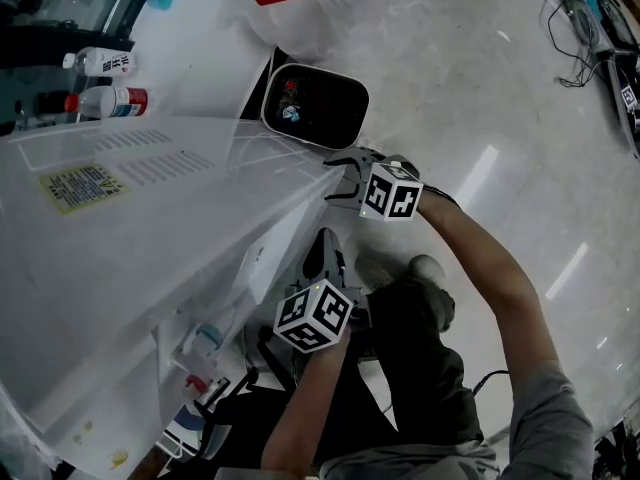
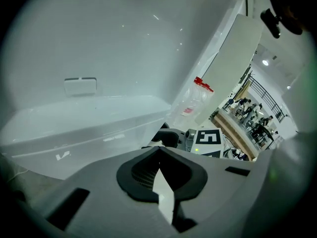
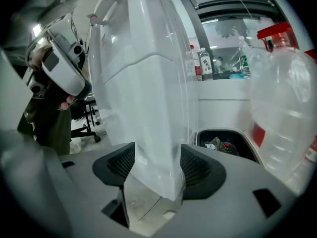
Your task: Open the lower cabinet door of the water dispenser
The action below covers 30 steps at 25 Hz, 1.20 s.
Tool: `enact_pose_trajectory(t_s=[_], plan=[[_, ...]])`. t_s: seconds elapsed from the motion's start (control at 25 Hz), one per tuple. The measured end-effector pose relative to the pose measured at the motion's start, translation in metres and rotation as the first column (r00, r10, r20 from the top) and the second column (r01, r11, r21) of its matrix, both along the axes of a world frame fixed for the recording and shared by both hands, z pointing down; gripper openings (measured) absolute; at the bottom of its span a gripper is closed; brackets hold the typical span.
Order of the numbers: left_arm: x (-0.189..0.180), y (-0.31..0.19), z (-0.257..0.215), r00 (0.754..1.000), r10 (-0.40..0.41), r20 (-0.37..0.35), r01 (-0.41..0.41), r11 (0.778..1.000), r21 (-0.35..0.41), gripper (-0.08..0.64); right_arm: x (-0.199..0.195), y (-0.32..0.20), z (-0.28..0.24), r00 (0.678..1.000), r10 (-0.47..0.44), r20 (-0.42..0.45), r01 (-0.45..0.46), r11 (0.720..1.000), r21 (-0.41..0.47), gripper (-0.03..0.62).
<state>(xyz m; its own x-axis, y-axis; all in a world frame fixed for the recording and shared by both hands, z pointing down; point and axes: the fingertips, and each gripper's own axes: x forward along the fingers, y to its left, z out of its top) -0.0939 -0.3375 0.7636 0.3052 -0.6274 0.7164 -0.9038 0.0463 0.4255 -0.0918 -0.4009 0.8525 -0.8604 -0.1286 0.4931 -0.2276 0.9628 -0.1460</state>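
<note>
The white water dispenser (image 1: 150, 228) fills the left of the head view, seen from above. Its front panel (image 1: 275, 248) runs down below the top edge. My right gripper (image 1: 345, 176) is at the dispenser's front corner, open, and in the right gripper view a white panel edge (image 3: 156, 133) stands between its pads (image 3: 198, 167). My left gripper (image 1: 325, 260) is lower, in front of the panel, pointing down at it. In the left gripper view its jaws (image 2: 158, 155) are shut with nothing in them, facing a white wall with a small rectangular tab (image 2: 80, 86).
A black waste bin with a white rim (image 1: 315, 103) stands beside the dispenser's corner. A clear water jug with a red cap (image 3: 285, 108) is close at the right. Small bottles (image 1: 110, 83) lie at the far left. Cables (image 1: 580, 28) trail across the floor at top right.
</note>
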Motion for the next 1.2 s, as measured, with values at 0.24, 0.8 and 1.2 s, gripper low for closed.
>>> enact_pose_trajectory(t_s=[0.24,0.8,1.2], plan=[[-0.010,0.002,0.003,1.000,-0.011,0.004,0.011,1.000,-0.001,0.008,-0.005,-0.003,0.007,1.000,0.000,-0.012,0.001,0.999,0.037,0.267],[-0.011,0.027,-0.014,0.999,-0.038,0.005,0.038,0.999,-0.025,0.008,0.015,0.022,0.005,0.991,0.130,-0.026,-0.130,0.992,0.010,0.255],[0.001,0.076,-0.022,0.995,-0.099,0.015,0.099,0.993,-0.069,0.008,0.038,0.063,0.005,0.946,0.322,-0.035,-0.323,0.947,-0.008,0.255]])
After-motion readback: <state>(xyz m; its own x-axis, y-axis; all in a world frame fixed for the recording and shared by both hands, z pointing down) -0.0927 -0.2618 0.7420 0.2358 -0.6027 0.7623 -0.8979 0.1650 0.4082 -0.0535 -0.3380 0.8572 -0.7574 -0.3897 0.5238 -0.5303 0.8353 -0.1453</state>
